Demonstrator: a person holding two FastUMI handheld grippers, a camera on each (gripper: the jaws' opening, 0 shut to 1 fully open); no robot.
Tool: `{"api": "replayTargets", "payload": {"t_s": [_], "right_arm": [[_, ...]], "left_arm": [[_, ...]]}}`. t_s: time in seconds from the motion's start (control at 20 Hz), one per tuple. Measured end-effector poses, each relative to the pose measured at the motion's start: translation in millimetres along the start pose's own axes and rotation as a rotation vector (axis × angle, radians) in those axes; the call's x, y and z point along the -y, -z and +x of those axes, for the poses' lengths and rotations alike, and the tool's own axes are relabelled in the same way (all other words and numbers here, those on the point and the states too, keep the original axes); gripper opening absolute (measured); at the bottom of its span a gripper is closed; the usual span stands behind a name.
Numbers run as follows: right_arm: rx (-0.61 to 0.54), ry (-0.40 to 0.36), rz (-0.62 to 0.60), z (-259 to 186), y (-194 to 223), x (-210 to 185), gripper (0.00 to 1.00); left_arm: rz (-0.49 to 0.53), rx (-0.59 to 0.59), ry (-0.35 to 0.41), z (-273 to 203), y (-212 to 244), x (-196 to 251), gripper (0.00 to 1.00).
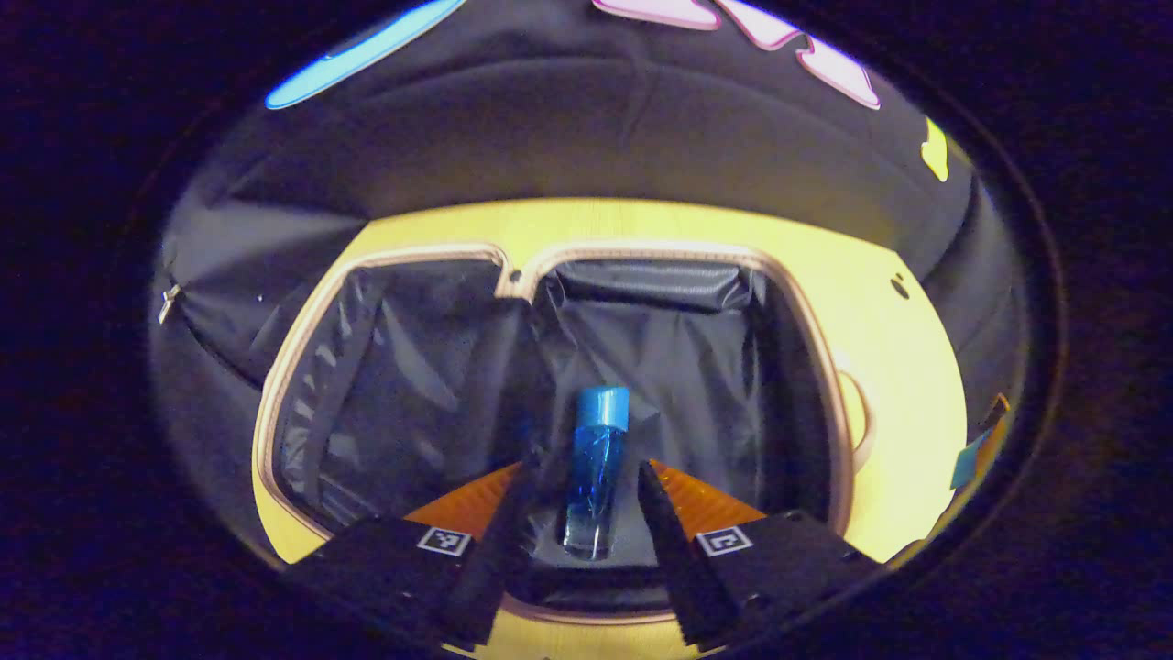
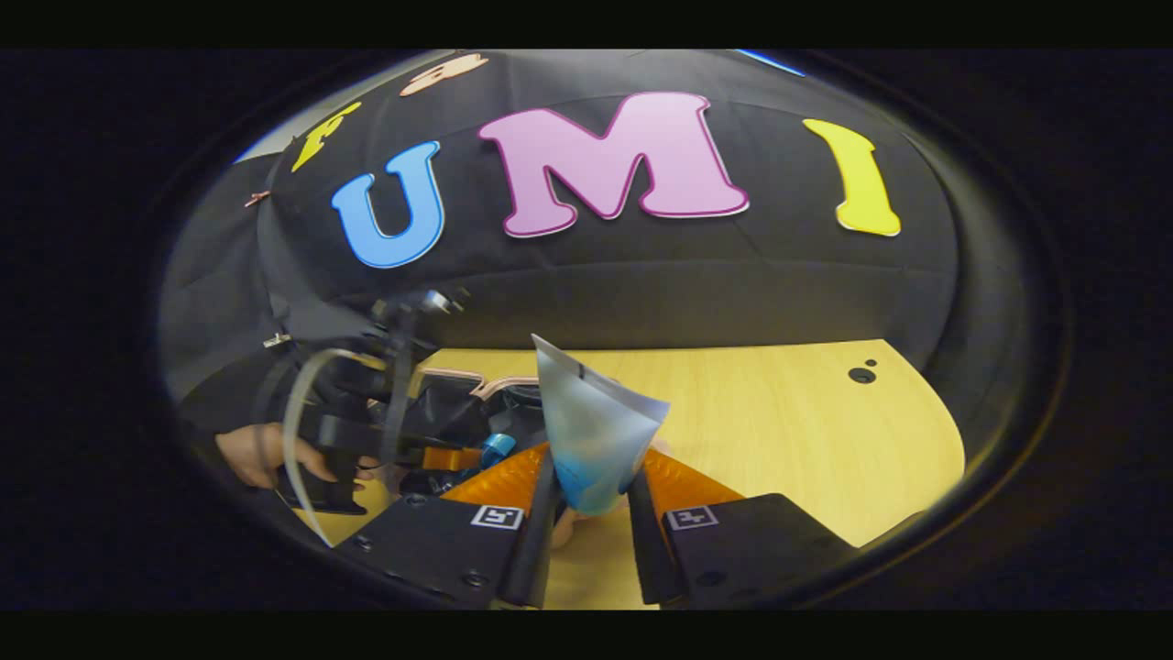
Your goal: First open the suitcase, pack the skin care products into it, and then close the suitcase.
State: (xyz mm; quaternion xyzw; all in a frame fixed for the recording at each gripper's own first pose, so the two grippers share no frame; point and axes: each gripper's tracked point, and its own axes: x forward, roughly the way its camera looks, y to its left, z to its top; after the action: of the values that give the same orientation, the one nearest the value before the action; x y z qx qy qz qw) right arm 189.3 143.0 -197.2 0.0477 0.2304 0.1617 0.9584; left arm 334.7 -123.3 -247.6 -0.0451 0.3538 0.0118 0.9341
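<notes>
While our left gripper (image 1: 596,513) clamps the slick, rigid blue bottle (image 1: 594,477) mid-body at lower centre, our right gripper (image 2: 591,500) pinches a soft tube (image 2: 591,431).

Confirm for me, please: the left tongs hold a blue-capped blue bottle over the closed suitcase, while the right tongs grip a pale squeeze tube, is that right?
Not quite: the suitcase is open, not closed. The left gripper view shows its dark lining laid bare inside the pale zip rim, with the left tongs holding the blue-capped blue bottle above it. The right tongs do grip the pale squeeze tube.
</notes>
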Motion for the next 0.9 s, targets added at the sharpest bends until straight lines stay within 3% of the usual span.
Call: {"api": "replayTargets", "payload": {"t_s": [0.05,0.1,0.3,0.45,0.5,0.6,0.7,0.9], "right_arm": [[-0.012,0.0,-0.037,10,2,-5,0.41],[-0.025,0.0,-0.074,21,5,-9,0.41],[-0.162,-0.003,-0.067,61,44,-28,0.42],[-0.295,0.021,-0.147,82,83,-39,0.41],[-0.342,0.02,-0.101,87,96,-47,0.41],[-0.39,0.035,-0.054,97,112,-62,0.42],[-0.399,0.064,-0.12,107,117,-58,0.41],[-0.499,0.111,-0.087,109,144,-61,0.42]], "left_arm": [[0.009,0.053,-0.026,-19,-7,-18,0.93],[0.019,0.095,-0.05,-34,-12,-34,0.98],[-0.089,0.173,0.011,-86,-13,-59,0.97],[-0.222,0.139,-0.022,-115,10,-90,0.97],[-0.251,0.143,-0.025,-123,14,-100,0.97],[-0.242,0.152,-0.029,-129,24,-114,0.97],[-0.214,0.154,-0.051,-132,28,-128,0.96],[-0.213,0.153,-0.068,-133,32,-142,0.97]]}}
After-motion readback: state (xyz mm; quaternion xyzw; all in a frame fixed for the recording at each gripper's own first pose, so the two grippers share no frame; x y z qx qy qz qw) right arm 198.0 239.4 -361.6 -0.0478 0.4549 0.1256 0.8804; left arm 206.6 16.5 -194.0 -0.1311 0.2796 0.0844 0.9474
